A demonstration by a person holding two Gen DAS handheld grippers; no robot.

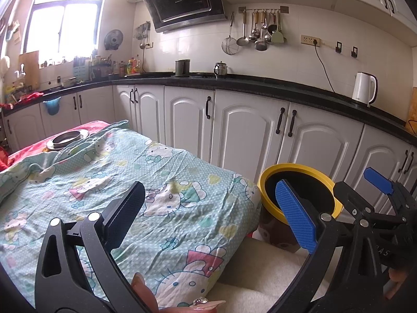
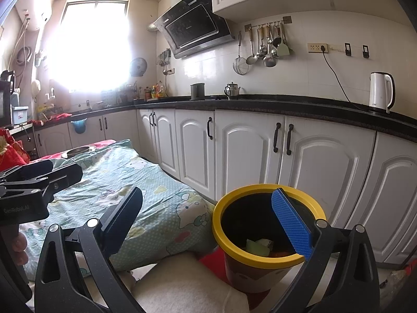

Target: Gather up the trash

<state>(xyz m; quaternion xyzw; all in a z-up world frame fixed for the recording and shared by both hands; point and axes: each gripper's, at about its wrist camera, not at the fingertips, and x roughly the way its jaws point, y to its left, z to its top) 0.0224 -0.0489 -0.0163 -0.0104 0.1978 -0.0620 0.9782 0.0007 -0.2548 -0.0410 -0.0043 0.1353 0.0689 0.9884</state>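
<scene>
Here both grippers hang wide open and empty, which fits a moment when nothing is being carried. In the left wrist view the left gripper (image 1: 208, 216) spreads its fingers (image 1: 295, 215) above the near right corner of the cloth-covered desk (image 1: 78, 208), one black pad over the cartoon-print cloth (image 1: 161, 172) and the blue pad over the mouth of the bin. In the right wrist view the right gripper (image 2: 211, 221) is spread just as wide, its blue finger reaching across the rim of the yellow-rimmed bin (image 2: 260, 257), so it looks held there to let things fall straight in.

The bin stands on the floor just beside the desk's right edge, close enough that anything lifted off the cloth needs only a short swing. Inside, near its bottom, lie a few pale scraps of trash (image 2: 258, 245); that is where the collected rubbish sits. I see no loose rubbish on the cloth in either view, so my judgement is that the collecting is done or nearly so.

Farther off, near the far left corner of the desk, a metal dish (image 1: 66, 138) rests on the cloth. Behind, white cabinets (image 1: 242, 130) run under a dark counter carrying a white kettle (image 1: 363, 88).
</scene>
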